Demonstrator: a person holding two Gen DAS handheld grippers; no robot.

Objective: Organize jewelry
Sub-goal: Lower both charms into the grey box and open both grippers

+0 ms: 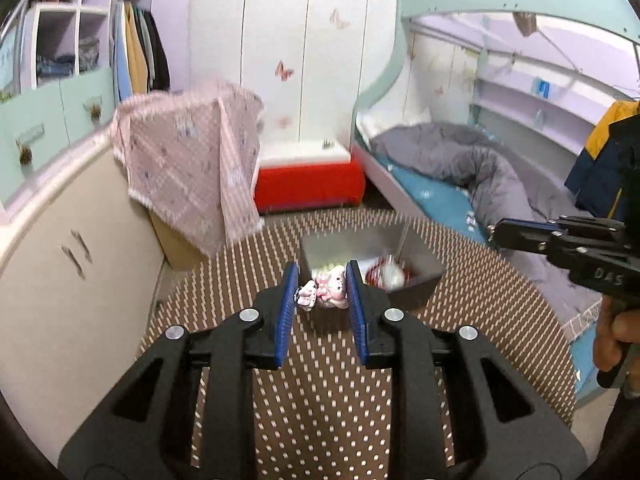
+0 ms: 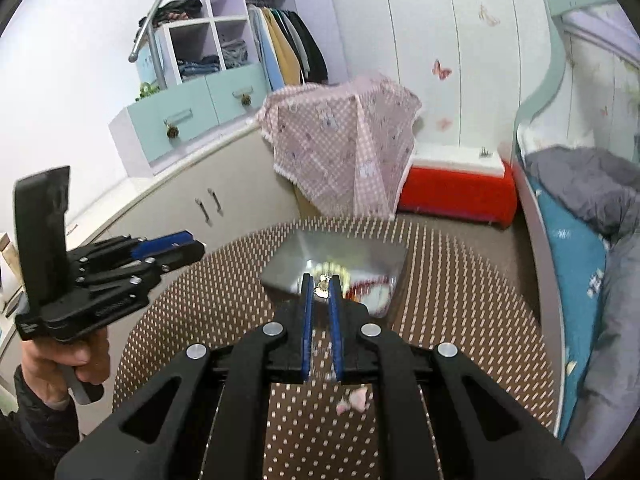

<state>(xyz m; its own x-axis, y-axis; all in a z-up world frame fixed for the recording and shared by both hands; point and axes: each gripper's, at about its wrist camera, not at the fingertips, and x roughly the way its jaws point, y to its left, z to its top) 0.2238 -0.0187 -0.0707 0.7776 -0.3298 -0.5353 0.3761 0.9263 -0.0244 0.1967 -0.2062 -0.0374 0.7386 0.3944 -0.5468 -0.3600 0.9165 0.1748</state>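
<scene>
A grey open box stands on the round dotted brown table. It holds a red and white ornament. My left gripper holds a pink and white bow hair clip between its blue pads, at the box's near edge. My right gripper is nearly closed on a small gold and pearl trinket, over the box. A pink piece lies on the table under the right gripper. Each gripper shows in the other view: right, left.
A pink checked cloth covers a stand behind the table. A red and white box sits on the floor. A bed with a grey duvet is on the right. Beige cabinets run along the left.
</scene>
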